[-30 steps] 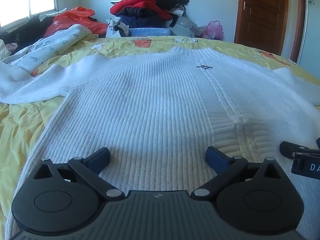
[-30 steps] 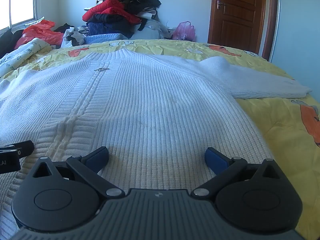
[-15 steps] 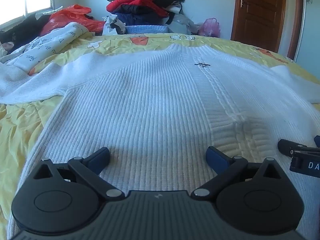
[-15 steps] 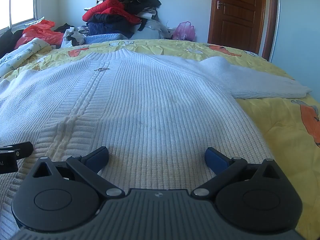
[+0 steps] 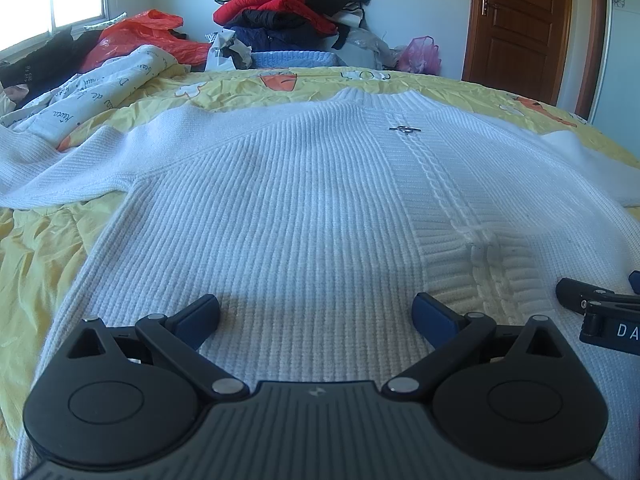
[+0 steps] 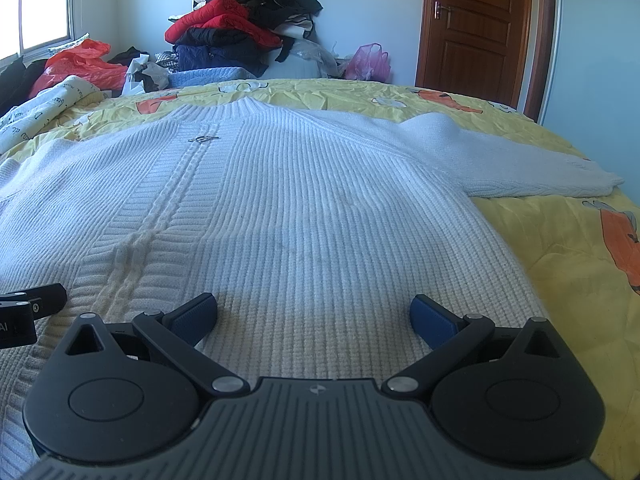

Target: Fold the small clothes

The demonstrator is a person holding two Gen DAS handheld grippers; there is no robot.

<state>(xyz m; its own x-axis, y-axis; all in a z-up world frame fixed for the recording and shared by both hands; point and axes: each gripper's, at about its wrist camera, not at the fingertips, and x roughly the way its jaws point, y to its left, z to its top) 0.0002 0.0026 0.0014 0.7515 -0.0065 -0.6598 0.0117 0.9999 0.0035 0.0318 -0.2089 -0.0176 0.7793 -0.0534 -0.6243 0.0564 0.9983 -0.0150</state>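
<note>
A white ribbed knit cardigan (image 5: 304,200) lies spread flat, front up, on a yellow bedspread (image 5: 36,248), with a small metal clasp (image 5: 404,129) near its collar. My left gripper (image 5: 316,314) hovers open over the hem's left half, nothing between its blue pads. My right gripper (image 6: 314,314) stands open over the hem's right half of the same cardigan (image 6: 320,200). Its right sleeve (image 6: 520,168) stretches out across the bedspread (image 6: 568,248). Each gripper's tip shows at the edge of the other's view.
A pile of red, black and navy clothes (image 5: 288,12) rises at the bed's far end, with a red plastic bag (image 5: 136,32) and a printed quilt (image 5: 92,92) at far left. A brown door (image 6: 476,24) stands at the back right.
The left wrist view has swung slightly right, so the clothes pile and the cardigan sit further left in frame. The right gripper has stayed nearly still. Both remain open.
</note>
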